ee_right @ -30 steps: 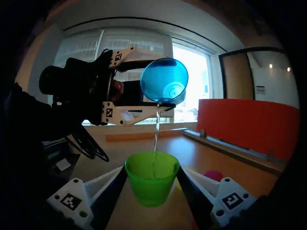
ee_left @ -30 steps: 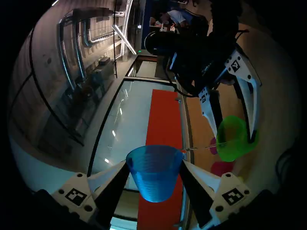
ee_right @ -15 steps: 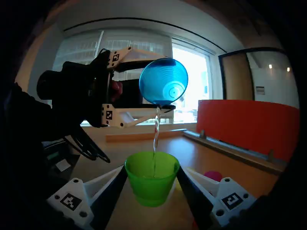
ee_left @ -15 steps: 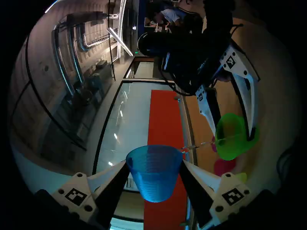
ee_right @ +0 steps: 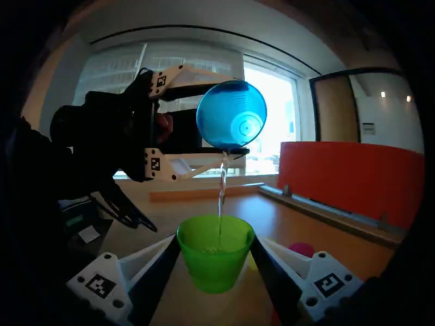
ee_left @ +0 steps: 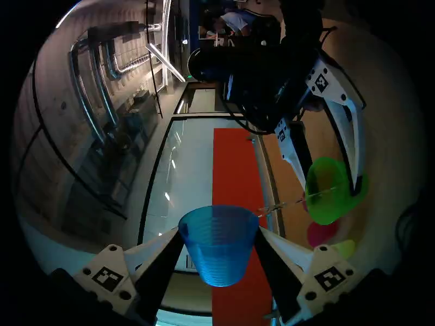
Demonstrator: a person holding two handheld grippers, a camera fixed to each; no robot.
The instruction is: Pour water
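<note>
Two cups are in my grips: my left gripper squeezes the blue cup with both fingers and holds it tipped on its side, up above the green cup. My right gripper hugs the green cup upright, one finger pressing on each side, with the brown table behind it. A thin stream of water falls from the blue cup's rim down into the green cup, which has a little water inside.
</note>
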